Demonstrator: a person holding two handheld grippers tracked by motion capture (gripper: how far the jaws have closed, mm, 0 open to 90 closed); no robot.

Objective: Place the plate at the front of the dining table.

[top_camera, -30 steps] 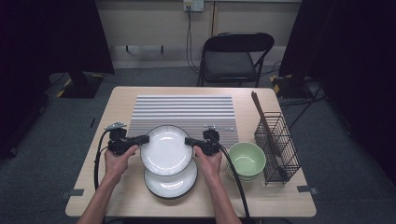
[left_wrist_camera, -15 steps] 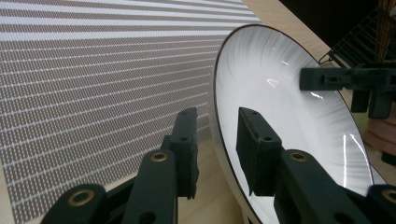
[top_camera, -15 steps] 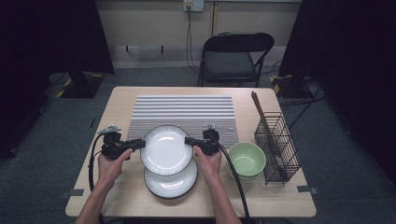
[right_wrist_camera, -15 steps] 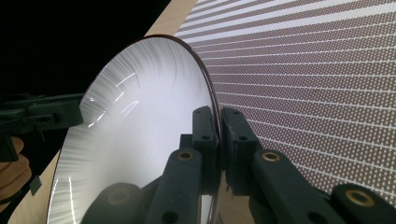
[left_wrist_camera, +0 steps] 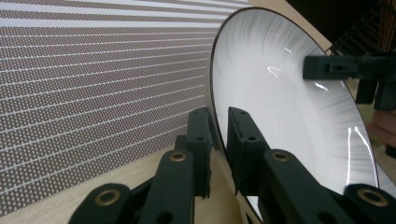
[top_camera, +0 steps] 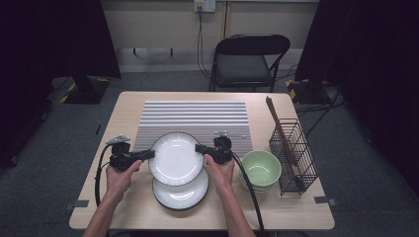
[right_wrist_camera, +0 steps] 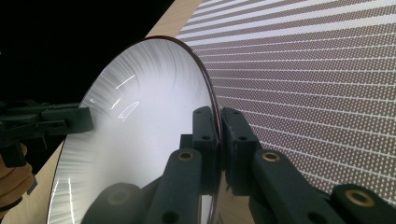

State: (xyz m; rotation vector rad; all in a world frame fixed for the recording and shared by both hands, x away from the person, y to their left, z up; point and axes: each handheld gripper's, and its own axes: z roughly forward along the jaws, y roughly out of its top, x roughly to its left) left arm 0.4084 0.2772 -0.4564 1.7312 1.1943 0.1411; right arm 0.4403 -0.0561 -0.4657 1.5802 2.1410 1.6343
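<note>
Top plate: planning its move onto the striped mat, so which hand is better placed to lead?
Probably right: the right tongs clamp the rim of the top plate beside the striped mat; the left tongs have just been closing on the opposite rim.

Wooden table [top_camera: 123, 207] with striped mat [top_camera: 195, 116], lower plate [top_camera: 180, 192], green bowl [top_camera: 261, 168], wire basket [top_camera: 294, 153]
</note>
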